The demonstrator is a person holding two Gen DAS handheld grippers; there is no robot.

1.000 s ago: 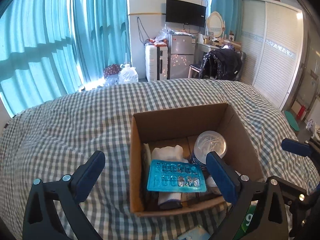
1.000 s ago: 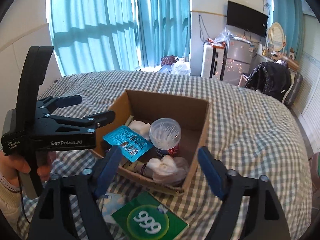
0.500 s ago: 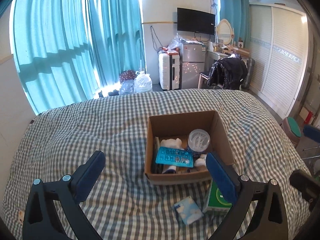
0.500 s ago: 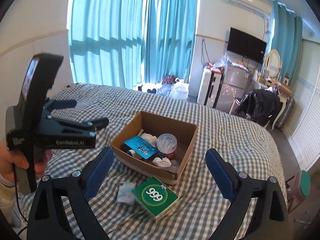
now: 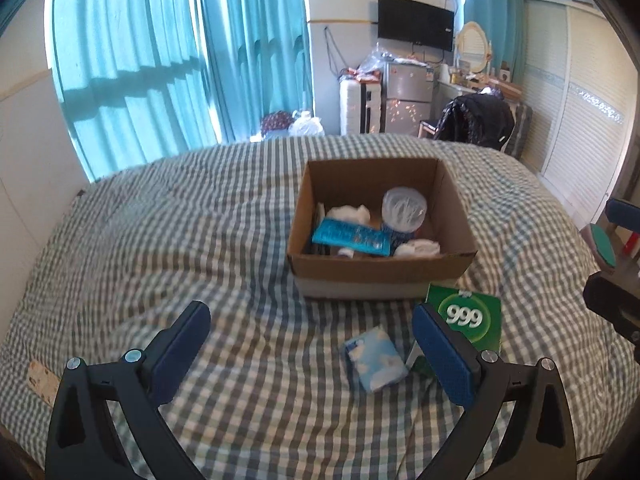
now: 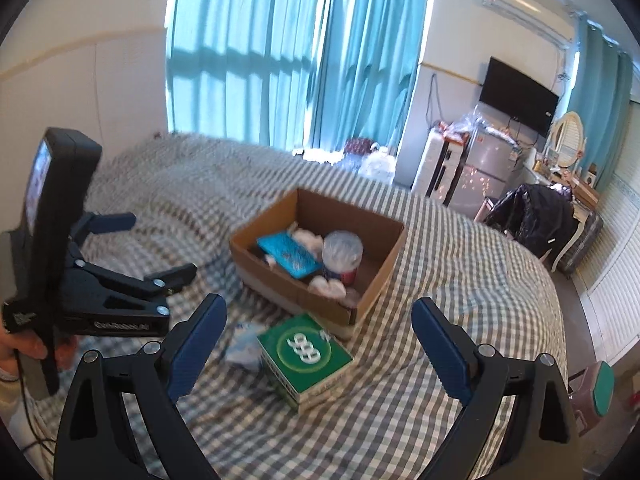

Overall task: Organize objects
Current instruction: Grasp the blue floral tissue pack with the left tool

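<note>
Left wrist view: the left gripper (image 5: pixel 310 344) has pulled well back from the box (image 5: pixel 382 268). A second ago the box filled the frame; now it sits far off in the middle of the bed (image 5: pixel 160 240), and the near bedcover has come into sight. That reveals two things lying outside the box: a green carton (image 5: pixel 470 318) just beside its near right corner, and a tissue pack (image 5: pixel 374 354) nearer still, a little left of the carton. The jaws are released, nothing between them. Inside the box, the blue blister pack (image 5: pixel 352 236), the clear-lidded tub (image 5: pixel 404 208) and white wads stay put.

Right wrist view: same story. The right gripper (image 6: pixel 318 334) has backed away and lifted, jaws spread wide and empty. The carton (image 6: pixel 306 354) lies near, below the box's (image 6: pixel 320 276) near corner, with the tissue pack (image 6: pixel 242 346) blurred to its left. The left gripper (image 6: pixel 140 252) hangs at the left of frame, a hand (image 6: pixel 24 350) on its handle.

My read: the last drop-off looks done, and both grippers have retreated to take in the leftovers. Carton and pack are still out on the bed, so the sorting isn't finished; one of them is likely next.
</note>
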